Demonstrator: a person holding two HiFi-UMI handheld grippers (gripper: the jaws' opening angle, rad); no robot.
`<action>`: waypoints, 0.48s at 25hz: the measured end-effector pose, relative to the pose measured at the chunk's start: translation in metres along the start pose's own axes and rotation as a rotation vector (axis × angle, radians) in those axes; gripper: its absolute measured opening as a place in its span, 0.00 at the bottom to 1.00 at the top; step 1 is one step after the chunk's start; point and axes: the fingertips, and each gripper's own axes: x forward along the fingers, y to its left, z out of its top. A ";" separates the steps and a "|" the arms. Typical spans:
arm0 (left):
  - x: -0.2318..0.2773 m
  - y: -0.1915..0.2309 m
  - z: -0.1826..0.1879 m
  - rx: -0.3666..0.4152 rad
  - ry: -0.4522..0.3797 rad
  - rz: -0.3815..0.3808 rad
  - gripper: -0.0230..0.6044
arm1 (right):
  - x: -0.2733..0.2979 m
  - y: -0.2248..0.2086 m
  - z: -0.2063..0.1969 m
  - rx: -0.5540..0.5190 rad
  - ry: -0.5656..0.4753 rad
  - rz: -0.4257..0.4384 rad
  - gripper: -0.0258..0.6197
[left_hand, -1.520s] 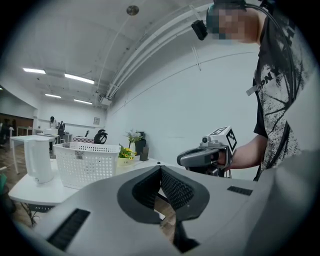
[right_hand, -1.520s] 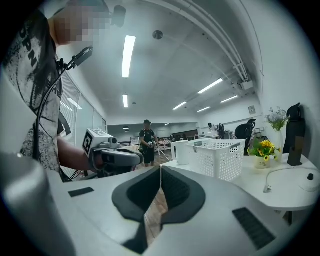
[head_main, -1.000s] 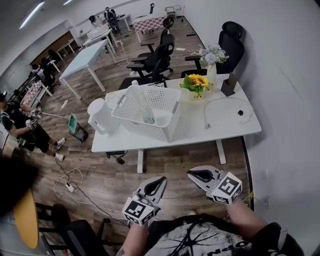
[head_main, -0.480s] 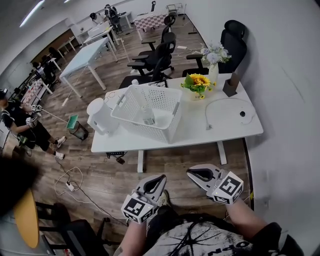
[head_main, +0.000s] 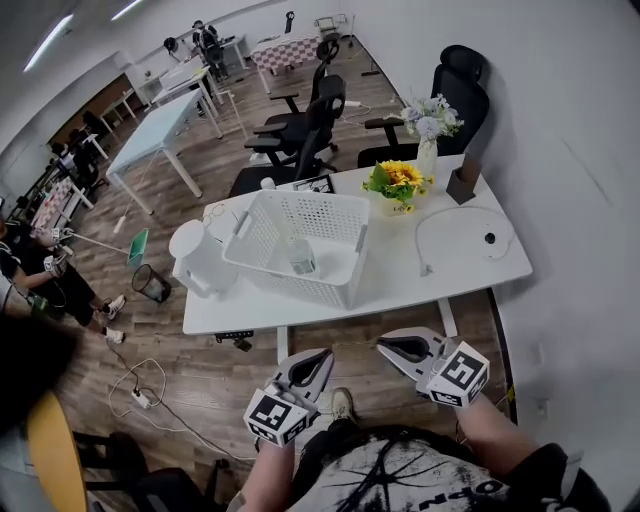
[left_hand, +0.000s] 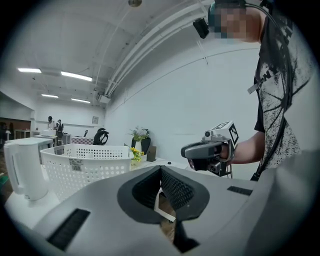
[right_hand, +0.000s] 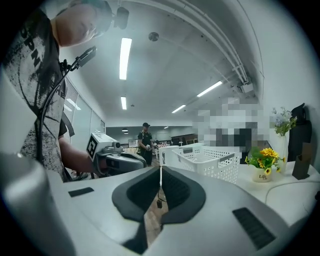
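Here, in the head view, the left gripper and the right gripper hang side by side in the air over the wooden floor. Both are on the near side of the white table, apart from its edge and touching nothing. A white basket stands on the table with a small bottle inside it, and a white kettle stands just beside the basket at the table's left end. To the basket's right is a pot of yellow flowers, and behind that a vase of pale flowers. A white cable loops across the right half of the top. Black office chairs stand beyond the table. In the left gripper view, that gripper's jaws are pressed together at their tips with nothing caught in them; only floor and a table leg show through the slit lower down. The basket and kettle lie to the left, and the right gripper floats to the right, gripped by a hand. In the right gripper view, its jaws likewise meet at the tips and are empty. The left gripper shows at the left, the basket and yellow flowers at the right, and a person stands far off in the room.
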 end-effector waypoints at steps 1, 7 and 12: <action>0.002 0.009 0.003 0.004 -0.002 -0.008 0.05 | 0.007 -0.004 0.003 0.000 -0.001 -0.009 0.08; 0.012 0.067 0.016 0.025 -0.016 -0.067 0.05 | 0.055 -0.028 0.028 -0.023 -0.036 -0.061 0.08; 0.013 0.108 0.030 0.044 -0.027 -0.110 0.05 | 0.086 -0.044 0.053 0.033 -0.095 -0.107 0.08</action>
